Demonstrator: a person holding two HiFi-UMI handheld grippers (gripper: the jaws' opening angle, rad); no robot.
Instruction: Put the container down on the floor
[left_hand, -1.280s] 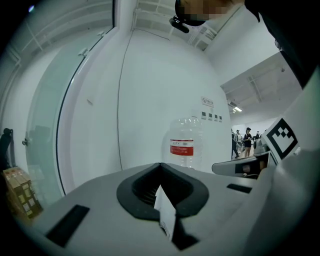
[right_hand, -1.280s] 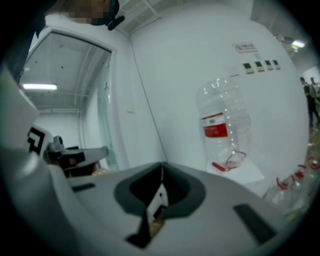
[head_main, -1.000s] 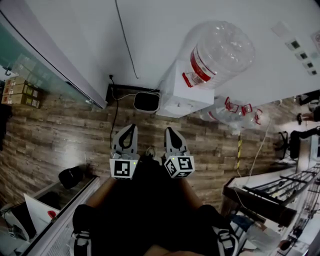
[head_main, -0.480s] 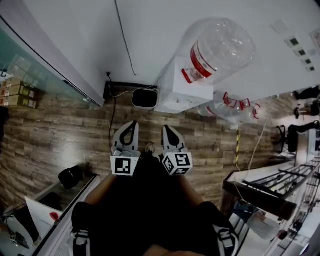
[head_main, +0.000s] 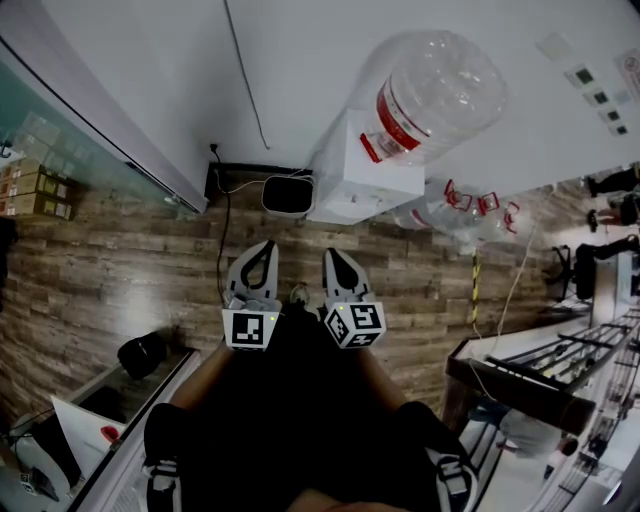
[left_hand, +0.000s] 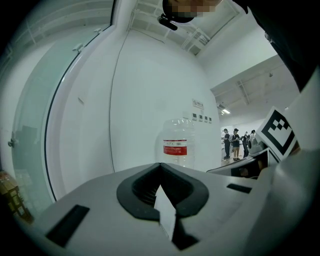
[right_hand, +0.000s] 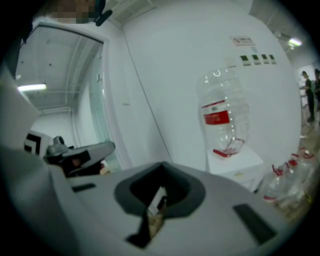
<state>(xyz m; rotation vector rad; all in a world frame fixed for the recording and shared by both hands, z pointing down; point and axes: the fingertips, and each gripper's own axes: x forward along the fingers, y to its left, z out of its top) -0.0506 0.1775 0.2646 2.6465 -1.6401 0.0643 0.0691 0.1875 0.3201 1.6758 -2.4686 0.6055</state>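
I hold both tools low and close to my body, side by side and pointing forward. The left tool (head_main: 263, 248) has its jaws pressed together with nothing between them, as its own view shows clearly (left_hand: 160, 167). The right tool (head_main: 333, 254) looks the same: its jaws meet at the tips and carry nothing (right_hand: 162, 166). The two tools are near each other but do not touch, and neither one touches the task's thing. The container (head_main: 435, 95), a big clear bottle with a red label, is not on the floor (head_main: 120, 270). It stands neck-down on top of the white dispenser (head_main: 365, 185), which is against the white wall (head_main: 150, 60), well apart from both tools and ahead of them, a little to my right. From the left gripper view the container (left_hand: 176, 145) appears straight beyond the closed jaws; from the right gripper view it (right_hand: 222, 117) is more to the right, above the dispenser (right_hand: 235, 162). Some empty clear bottles (head_main: 470, 215) with red handles lie on the wooden floor just beside the dispenser, on its right. On its other side a small dark bin (head_main: 288, 195) sits by the wall, and a thin black cable (head_main: 245, 75) runs up the wall above it.
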